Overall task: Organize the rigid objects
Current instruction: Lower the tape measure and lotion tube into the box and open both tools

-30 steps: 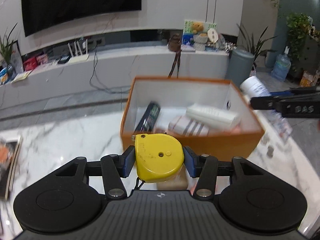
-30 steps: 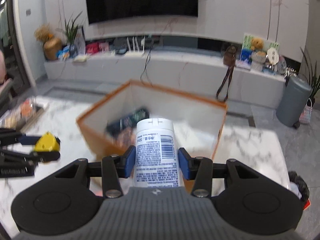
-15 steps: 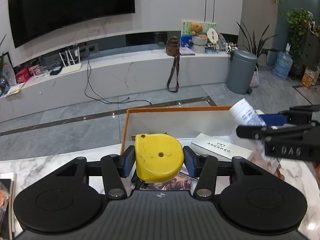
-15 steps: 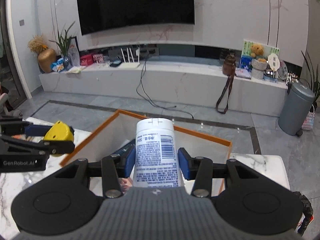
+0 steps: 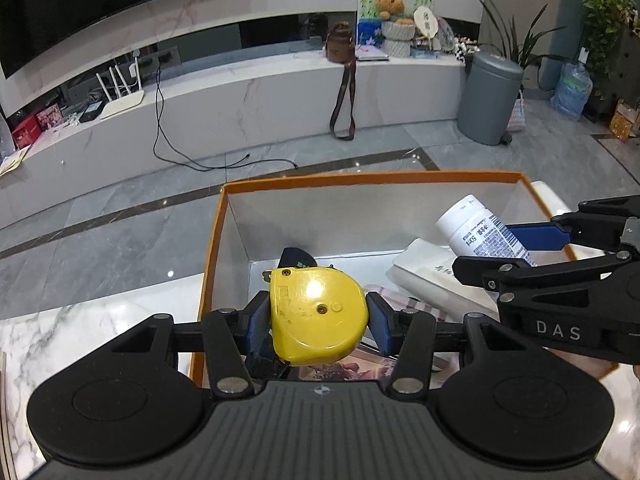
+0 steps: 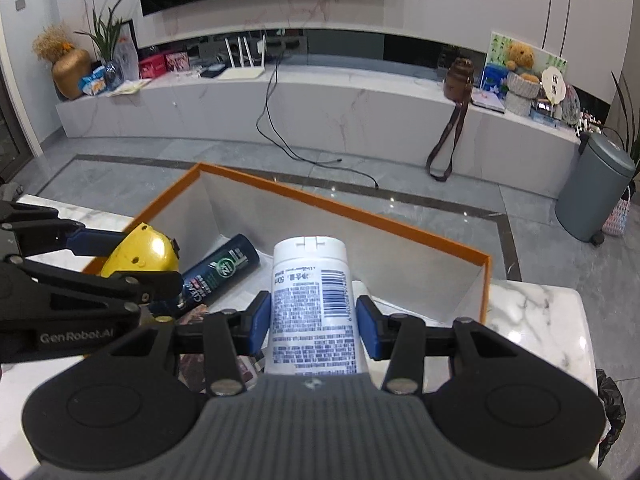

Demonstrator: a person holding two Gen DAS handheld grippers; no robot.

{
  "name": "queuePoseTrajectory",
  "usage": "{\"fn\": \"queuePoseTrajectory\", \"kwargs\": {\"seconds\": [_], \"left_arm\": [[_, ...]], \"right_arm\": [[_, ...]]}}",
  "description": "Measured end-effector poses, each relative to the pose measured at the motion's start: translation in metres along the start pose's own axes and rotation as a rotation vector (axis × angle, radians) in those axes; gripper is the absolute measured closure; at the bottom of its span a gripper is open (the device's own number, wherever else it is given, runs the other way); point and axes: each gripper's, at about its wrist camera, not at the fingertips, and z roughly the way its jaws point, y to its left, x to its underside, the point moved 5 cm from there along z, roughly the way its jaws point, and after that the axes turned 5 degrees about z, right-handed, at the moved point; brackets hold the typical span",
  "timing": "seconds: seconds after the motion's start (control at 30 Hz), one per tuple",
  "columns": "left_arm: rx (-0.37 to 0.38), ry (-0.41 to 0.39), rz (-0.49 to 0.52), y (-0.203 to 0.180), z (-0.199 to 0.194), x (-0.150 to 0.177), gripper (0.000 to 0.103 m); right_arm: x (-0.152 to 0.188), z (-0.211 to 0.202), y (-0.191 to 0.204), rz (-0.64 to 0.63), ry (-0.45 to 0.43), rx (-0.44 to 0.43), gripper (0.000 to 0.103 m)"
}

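White marble desk (image 6: 536, 312) carries an orange box (image 5: 360, 178), with grey floor tiles and a long TV bench (image 6: 360, 108) behind. Left claw (image 5: 318, 316) grips a yellow tape measure (image 5: 316, 312) over the box's near-left part; right claw (image 6: 314, 322) clamps a white bottle (image 6: 314, 300) over the box. Inside lie a dark can (image 6: 222, 272) and a white carton (image 5: 428, 276). Grey bin (image 6: 596, 184) stands on the floor.

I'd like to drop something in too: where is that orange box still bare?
The orange box is bare along its far wall, beyond the dark tube. Crowded: the white case on the right, printed packets nearest the grippers.
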Motion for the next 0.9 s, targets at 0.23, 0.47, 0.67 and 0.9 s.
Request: {"fn": "queuePoseTrajectory", "kwargs": {"seconds": [0.23,0.47,0.67,0.9], "left_arm": [[-0.022,0.058,-0.004,0.006,0.020,0.003,0.044],[-0.044,0.117,0.029,0.004,0.039,0.004,0.044],[-0.050,0.130,0.031,0.005,0.049,0.001,0.044],[-0.081,0.138,0.084,0.001,0.056,0.006,0.044]], "right_arm": [[0.001,0.023,0.000,-0.020,0.042,0.007,0.057],[-0.001,0.042,0.009,-0.044,0.086,0.007,0.057],[-0.007,0.056,0.010,-0.047,0.119,0.011,0.057],[-0.010,0.070,0.009,-0.014,0.151,0.003,0.057]]}}
